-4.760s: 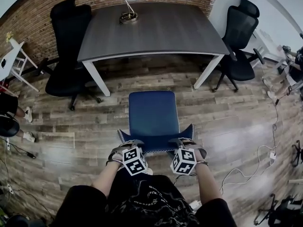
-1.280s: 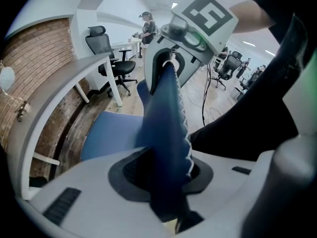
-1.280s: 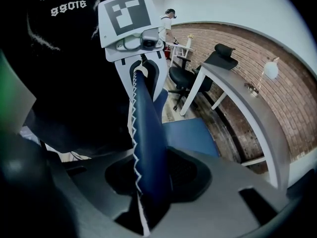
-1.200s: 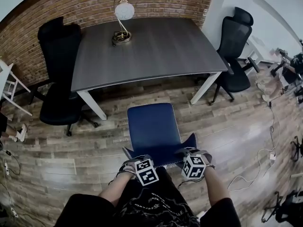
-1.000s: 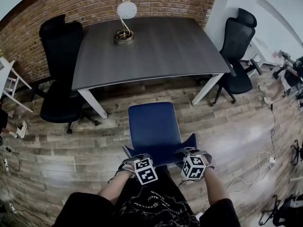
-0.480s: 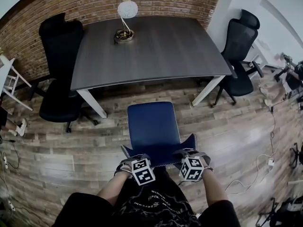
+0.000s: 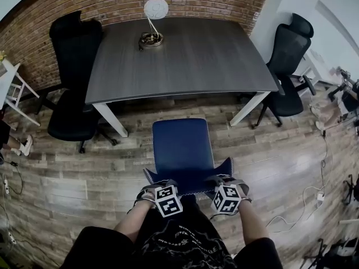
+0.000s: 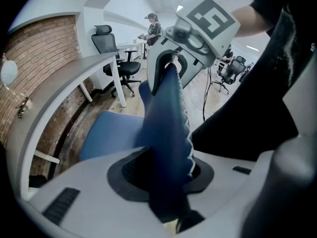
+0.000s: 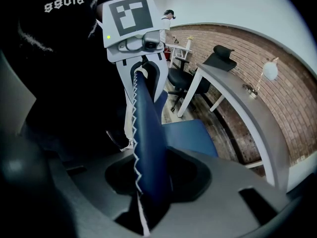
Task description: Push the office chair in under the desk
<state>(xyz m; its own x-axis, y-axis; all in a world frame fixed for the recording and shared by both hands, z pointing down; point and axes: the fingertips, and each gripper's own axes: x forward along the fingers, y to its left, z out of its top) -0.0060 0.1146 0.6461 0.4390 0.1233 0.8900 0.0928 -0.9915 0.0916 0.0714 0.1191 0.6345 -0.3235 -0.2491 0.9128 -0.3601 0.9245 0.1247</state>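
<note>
On the wood floor (image 7: pixel 84 170) before the desk (image 7: pixel 185 55) stands the blue chair (image 7: pixel 182 147), out in the open and not yet under the top. A strip of floor shows between the seat's front edge and the desk's near edge. The seat's long axis runs from the person straight toward the desk, and its front points at the gap between the two white front legs. The backrest (image 7: pixel 188 179) is at the person's end, and its top edge lies crosswise to the seat, left to right in the head view.

The left gripper (image 7: pixel 157 184) is clamped over the left part of that top edge. Its jaws have just been opening a little, yet the blue padding fills the gap between them. The right gripper (image 7: pixel 224 179) is clamped on the right part of the same edge, the white zigzag stitching running up through its jaws. Both grippers point steeply down, with their marker cubes toward the person.

A lamp (image 7: pixel 156 8) with a round white shade stands at the desk's far side. A black chair (image 7: pixel 76 94) is beside the desk's left end, and another black one (image 7: pixel 286 55) is beside its right end.
</note>
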